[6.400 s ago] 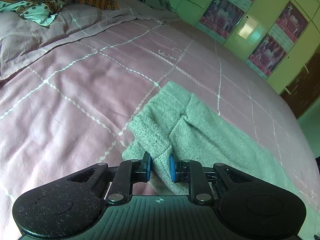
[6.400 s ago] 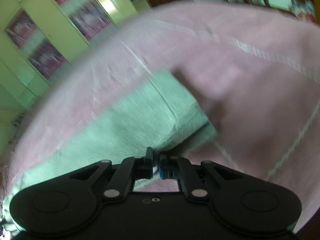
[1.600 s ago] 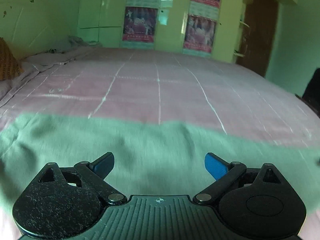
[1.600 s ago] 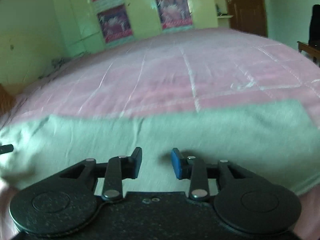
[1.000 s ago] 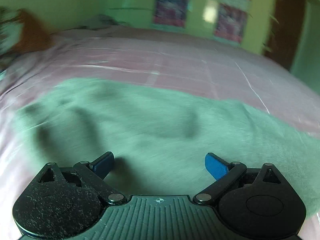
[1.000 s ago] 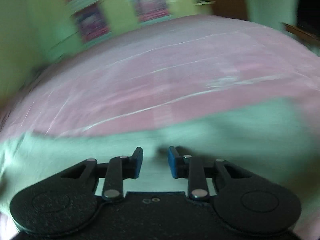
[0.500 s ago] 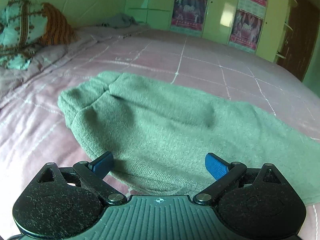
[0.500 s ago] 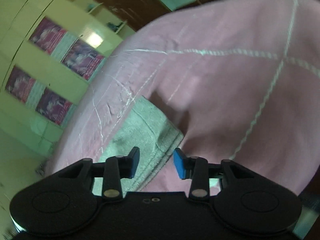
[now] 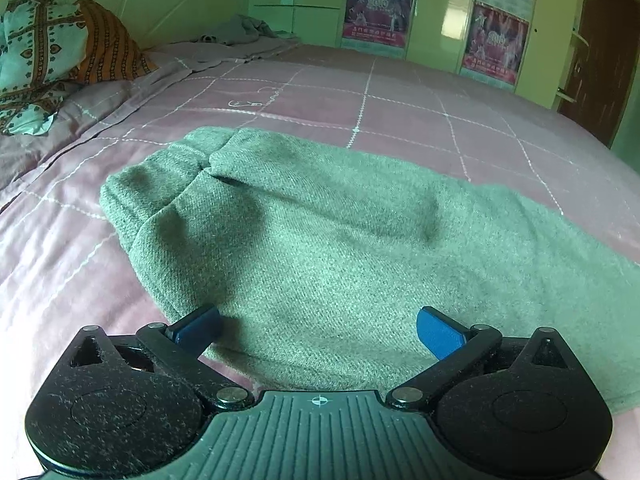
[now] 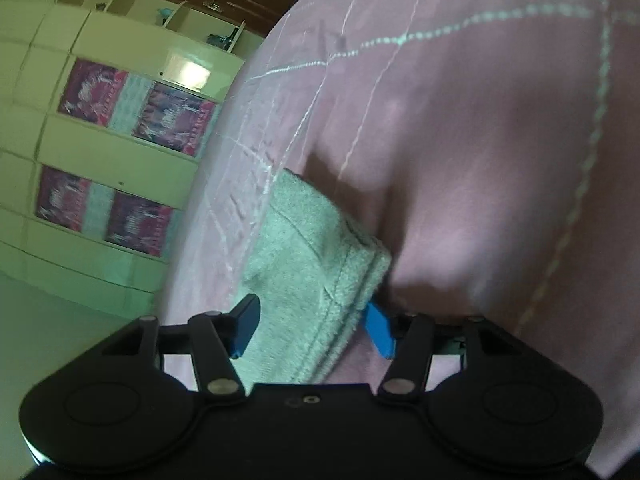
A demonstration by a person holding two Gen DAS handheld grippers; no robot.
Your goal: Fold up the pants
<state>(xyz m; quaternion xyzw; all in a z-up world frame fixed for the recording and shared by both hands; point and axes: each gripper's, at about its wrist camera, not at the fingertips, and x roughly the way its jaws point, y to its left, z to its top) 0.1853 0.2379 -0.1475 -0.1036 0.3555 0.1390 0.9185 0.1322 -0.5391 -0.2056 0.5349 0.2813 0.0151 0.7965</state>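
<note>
Jaws of left gripper [image 9: 318,326] opening wide over green pants [image 9: 340,240] flat on pink bed [image 9: 400,100]; right gripper [image 10: 312,330] jaws spread w/ pants hem between, not pinched.

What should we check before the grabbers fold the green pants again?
1. Pants lie flat on the bedspread: ok, with a few soft wrinkles.
2. Left gripper wide open, jaws opening, nothing pinched: ok.
3. Pants hem sits between the right gripper fingers: ok.
4. Right pads pressing the hem: not ok, a gap shows on one side.
5. Both leg layers caught at the hem: cannot tell.
6. Bedspread clear where the fold lands: ok.
</note>
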